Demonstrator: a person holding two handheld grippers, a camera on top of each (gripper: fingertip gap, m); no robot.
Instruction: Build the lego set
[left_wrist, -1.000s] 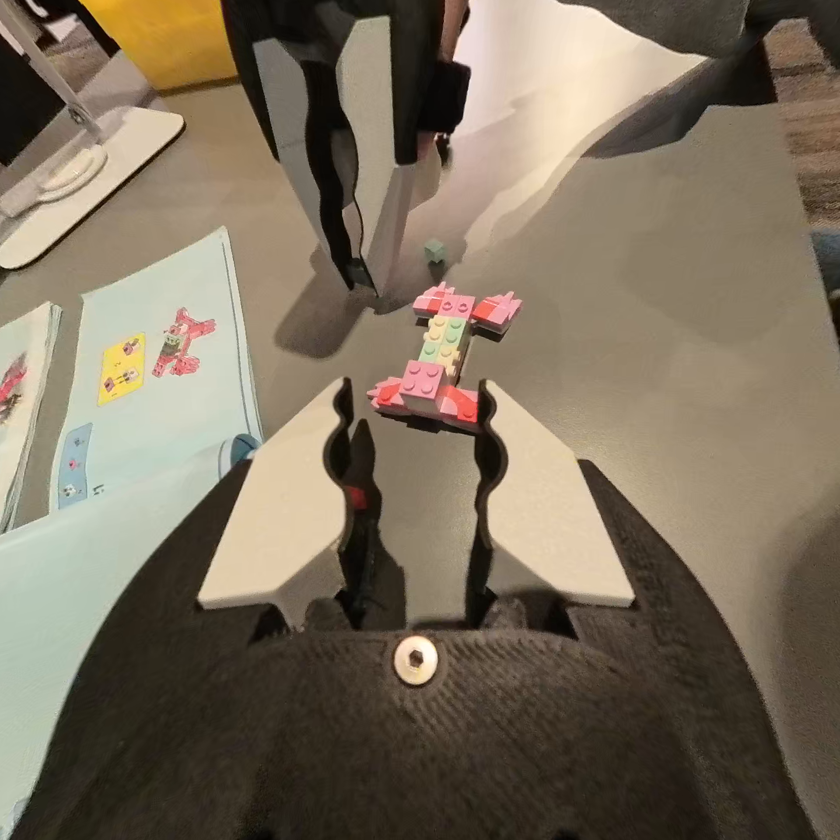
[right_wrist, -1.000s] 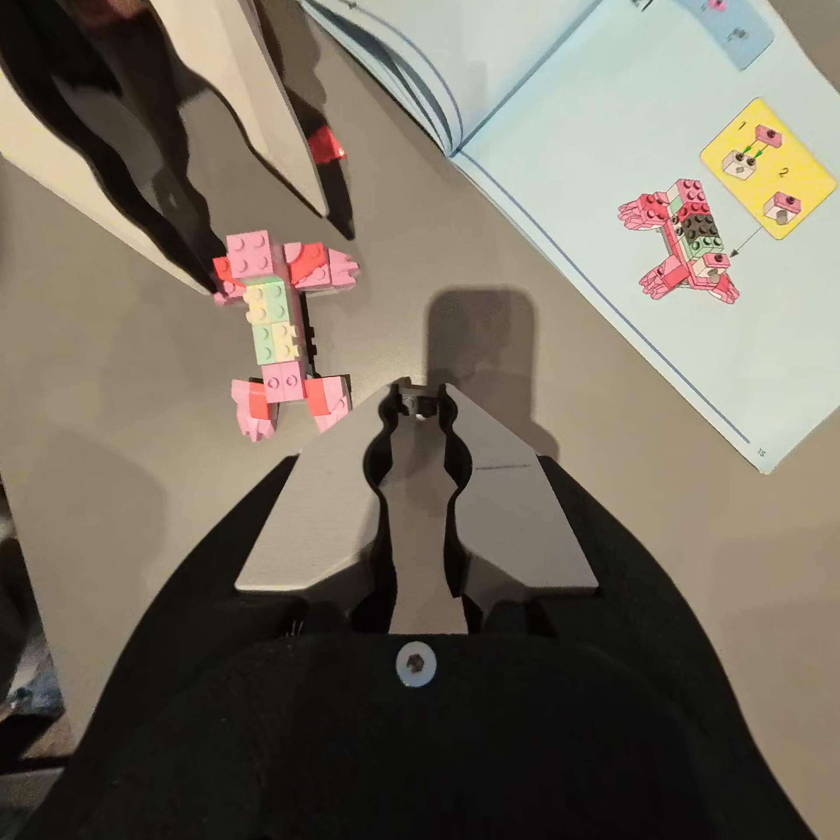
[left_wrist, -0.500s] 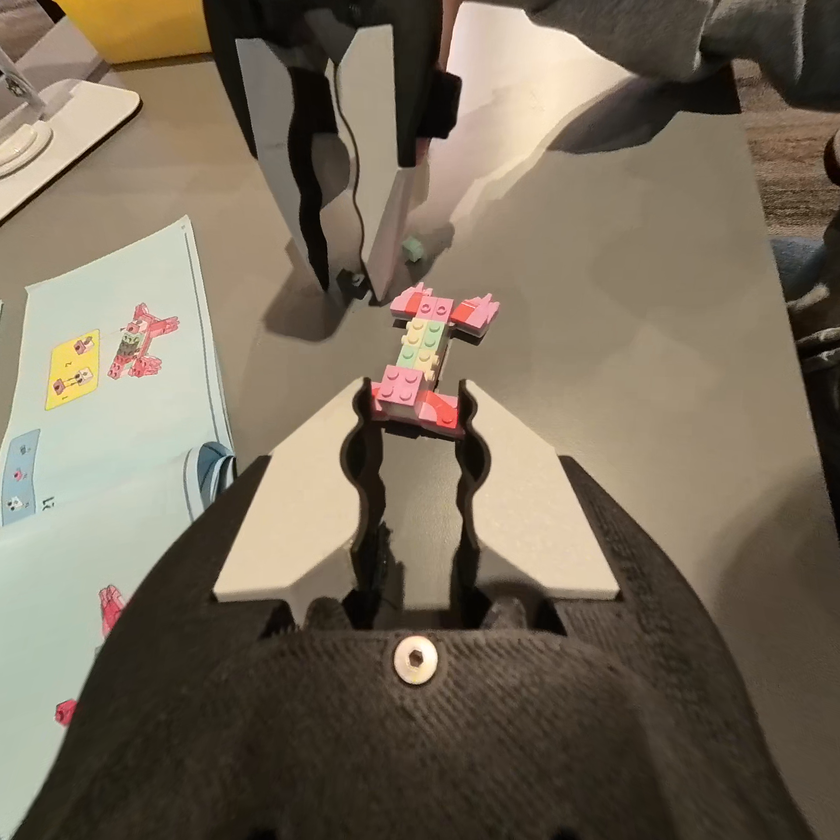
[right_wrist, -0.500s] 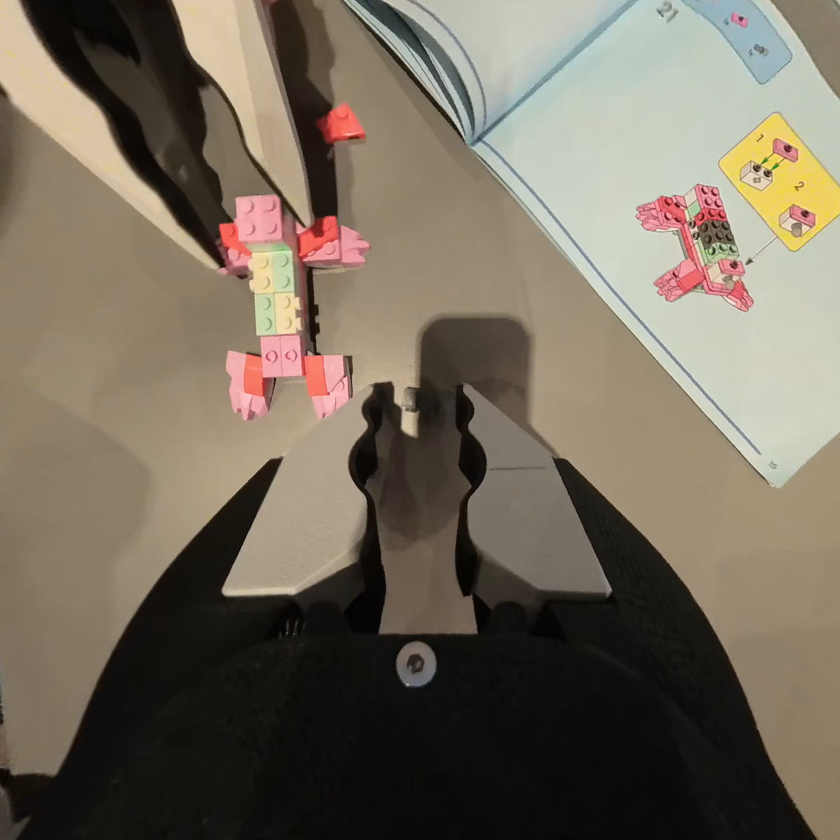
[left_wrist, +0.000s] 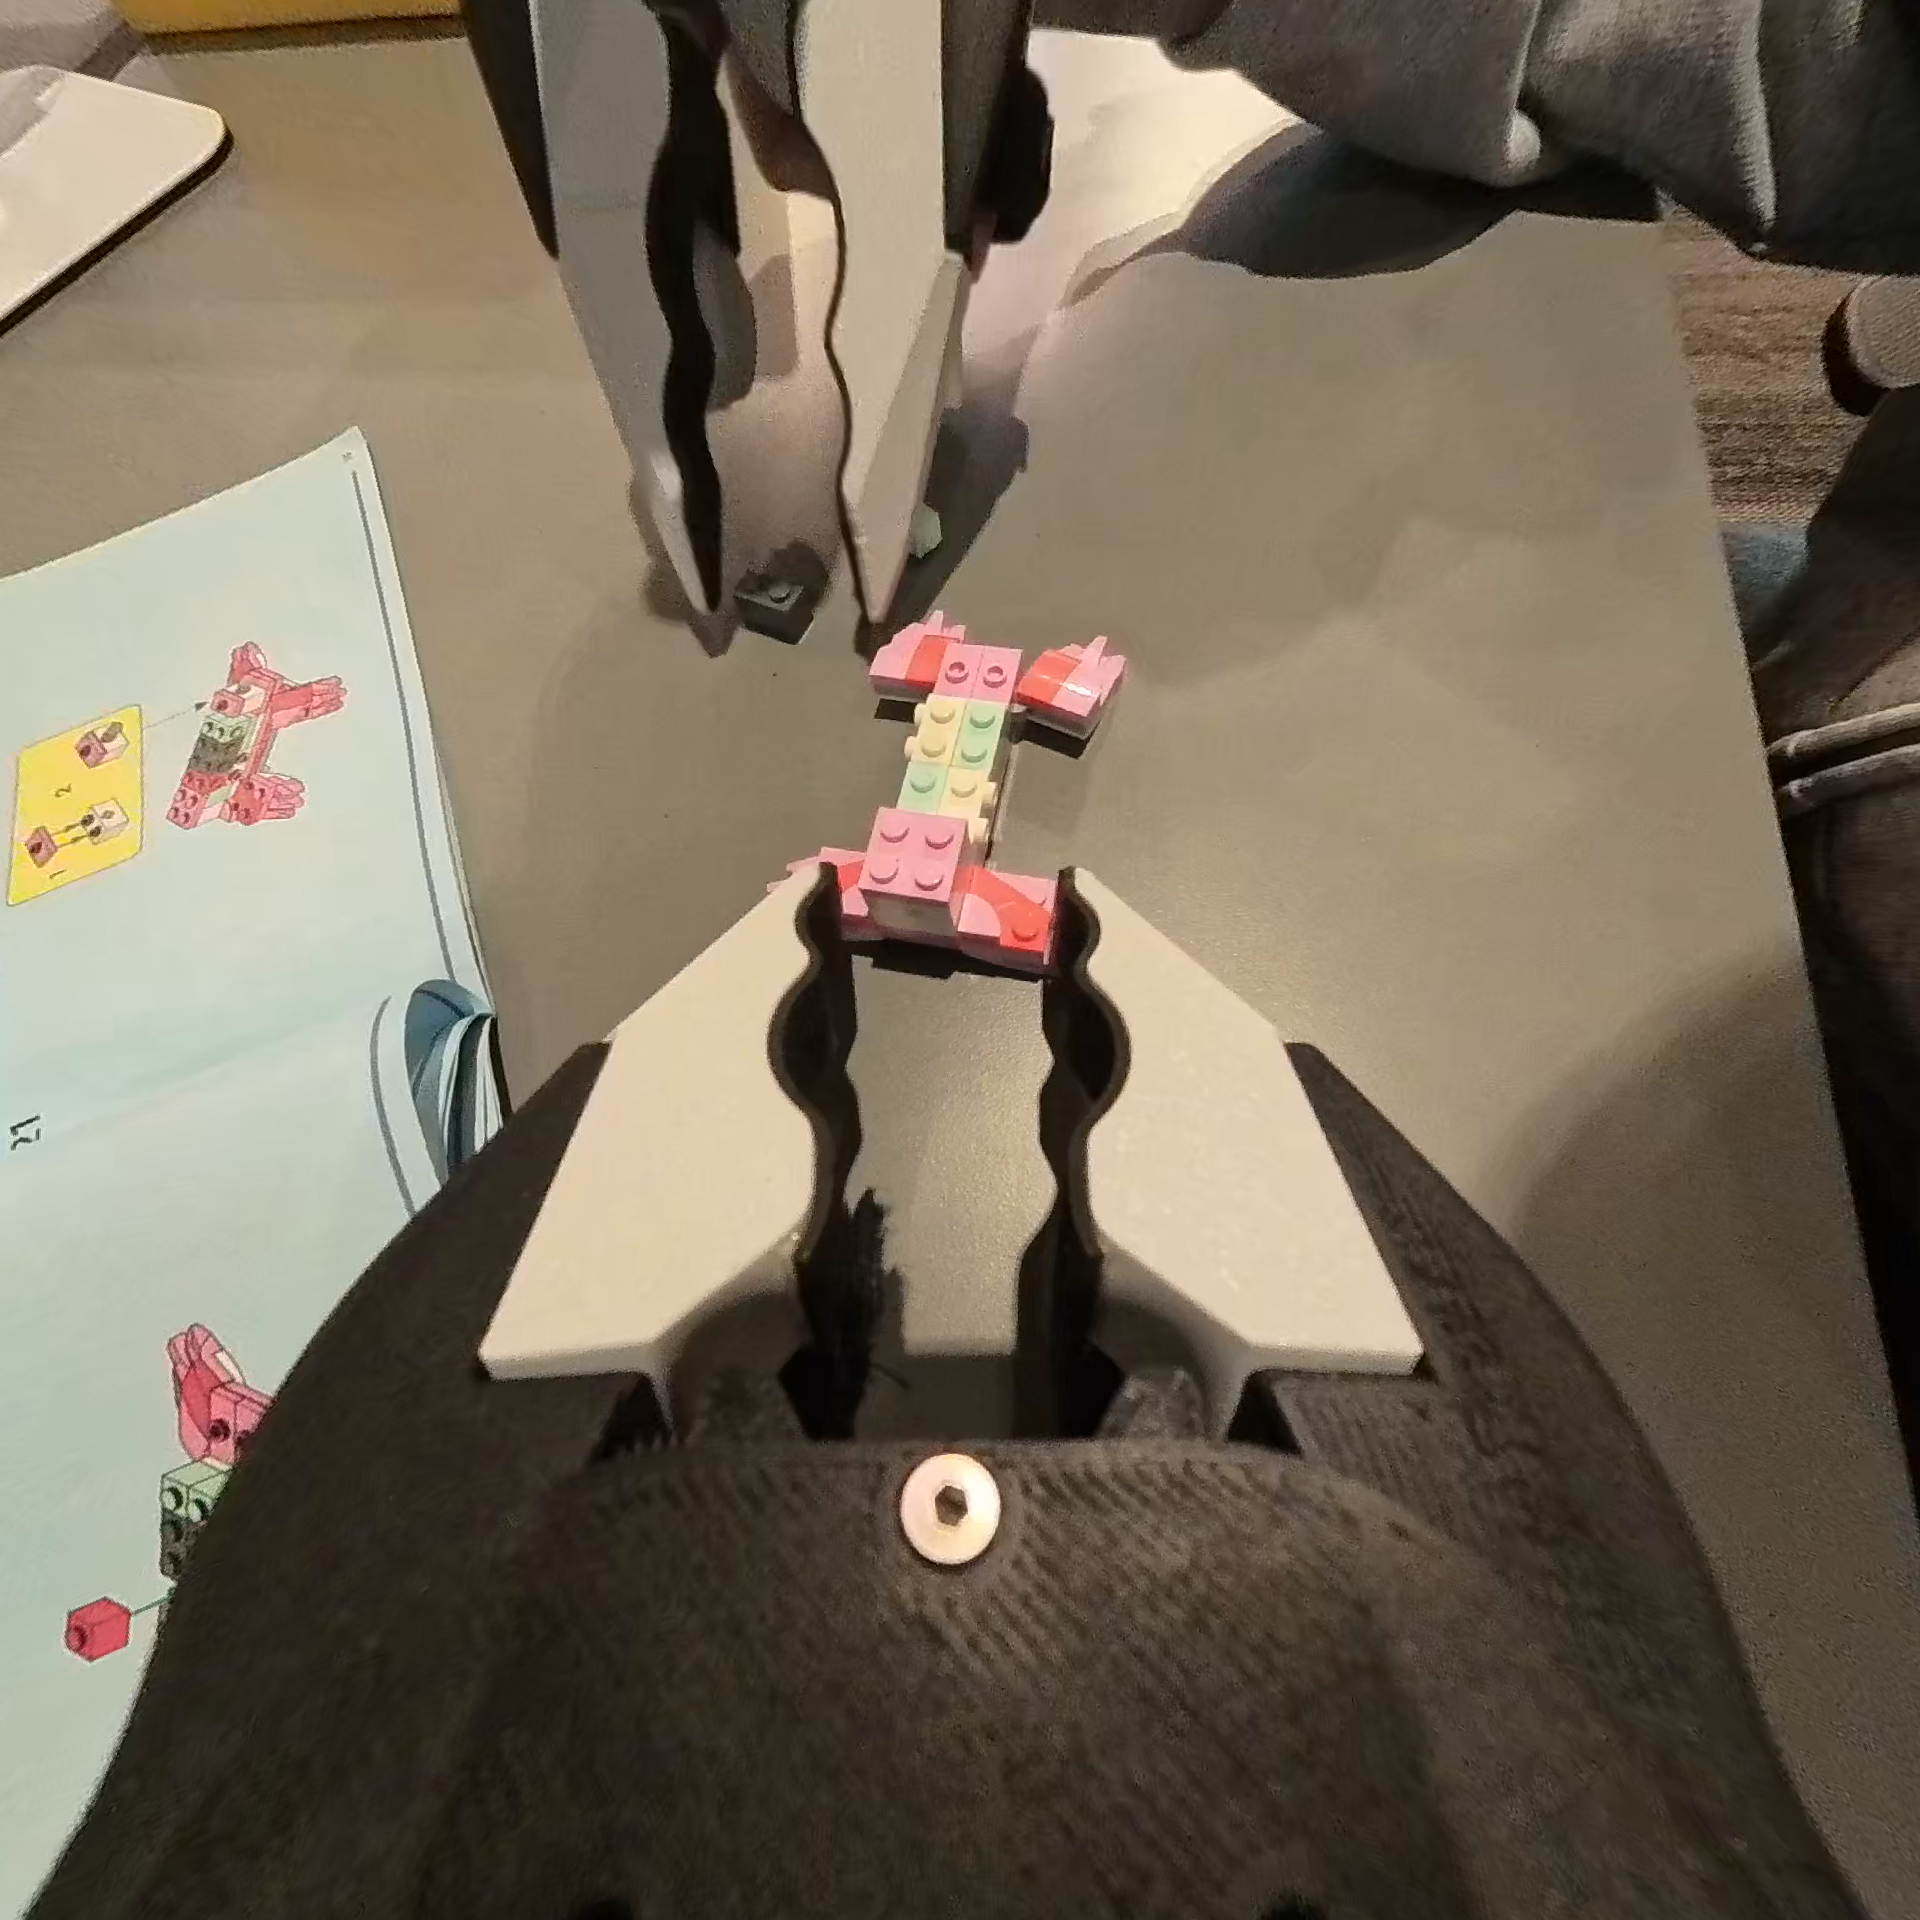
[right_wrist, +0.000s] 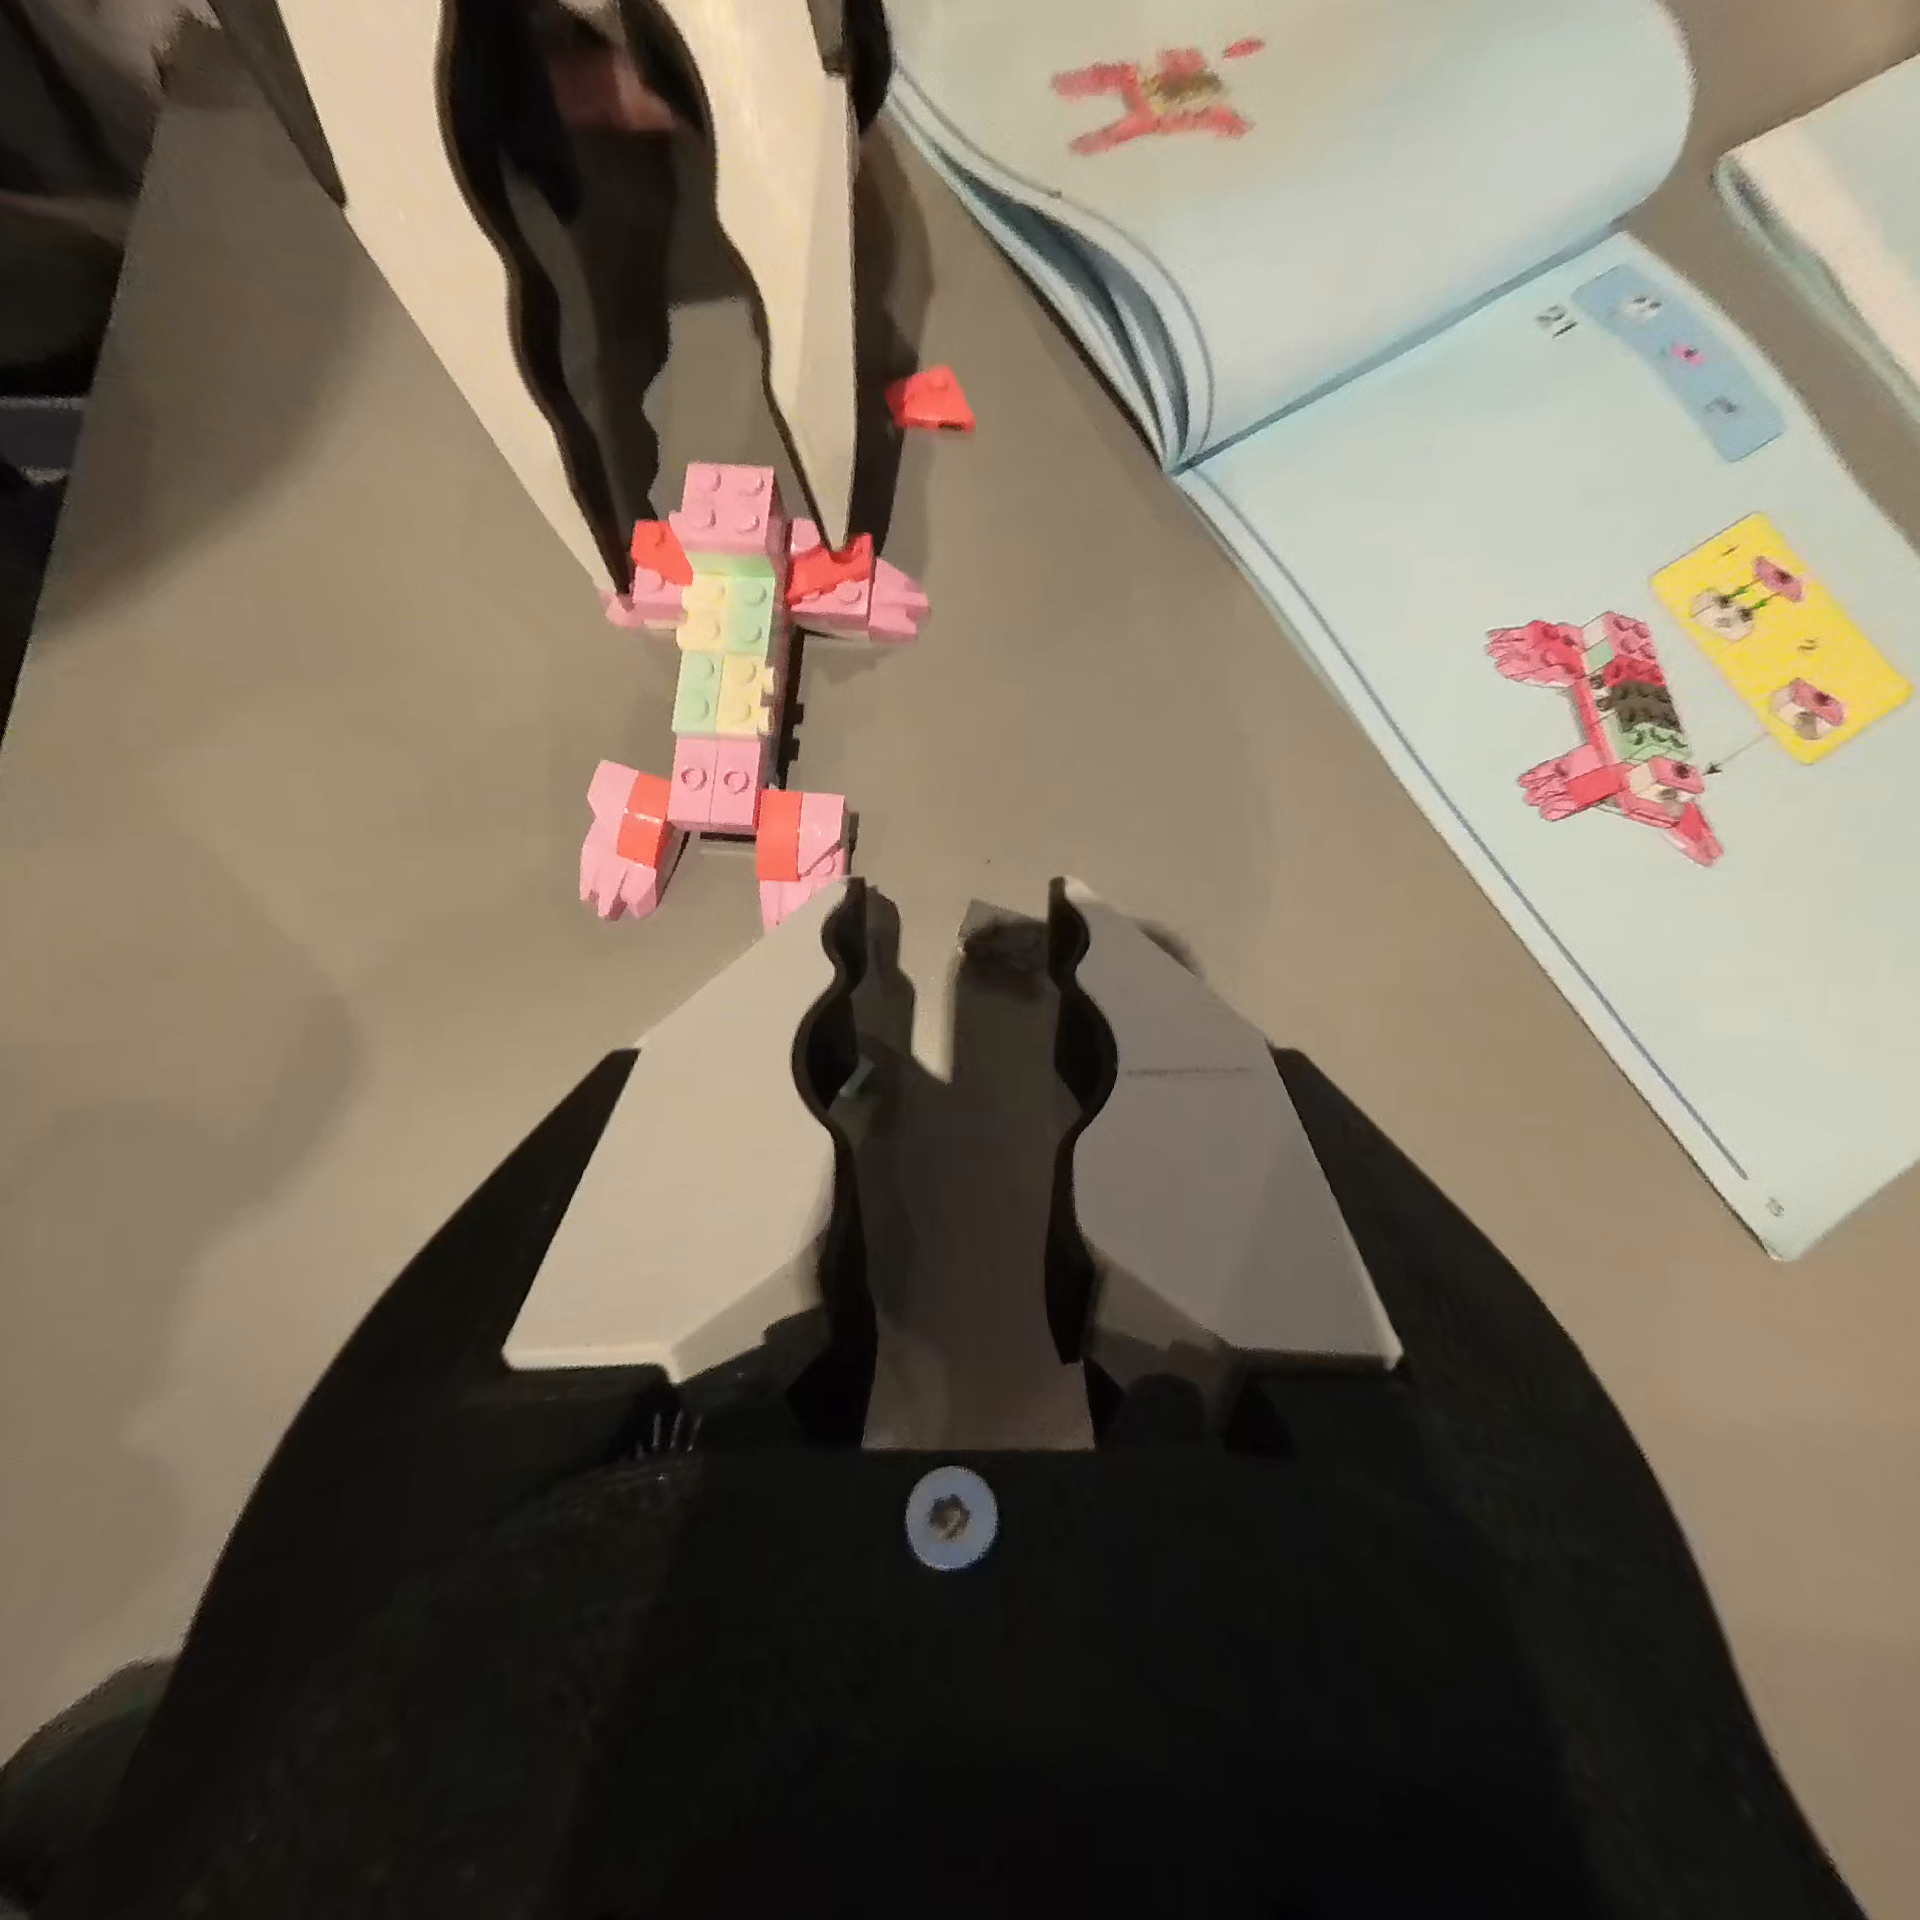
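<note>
Left wrist view: left hand-held gripper (left_wrist: 948, 906) parted, fingers bracketing the near pink end of the lego model (left_wrist: 961, 802) on the grey surface (left_wrist: 1351, 727); contact not confirmable. Right hand-held gripper (left_wrist: 784, 613) beyond, tips down and parted either side of a small black brick (left_wrist: 777, 601). Open instruction booklet (left_wrist: 208, 831) to the left. Right wrist view: right hand-held gripper (right_wrist: 951, 904) spread, dark brick blurred between its tips, not clamped. Lego model (right_wrist: 727, 686) flat ahead, far end inside the other gripper's fingers; loose red piece (right_wrist: 930, 400) nearby. Judged light, rigid, apt to separate at the legs; best gripped across the stiff central body.
</note>
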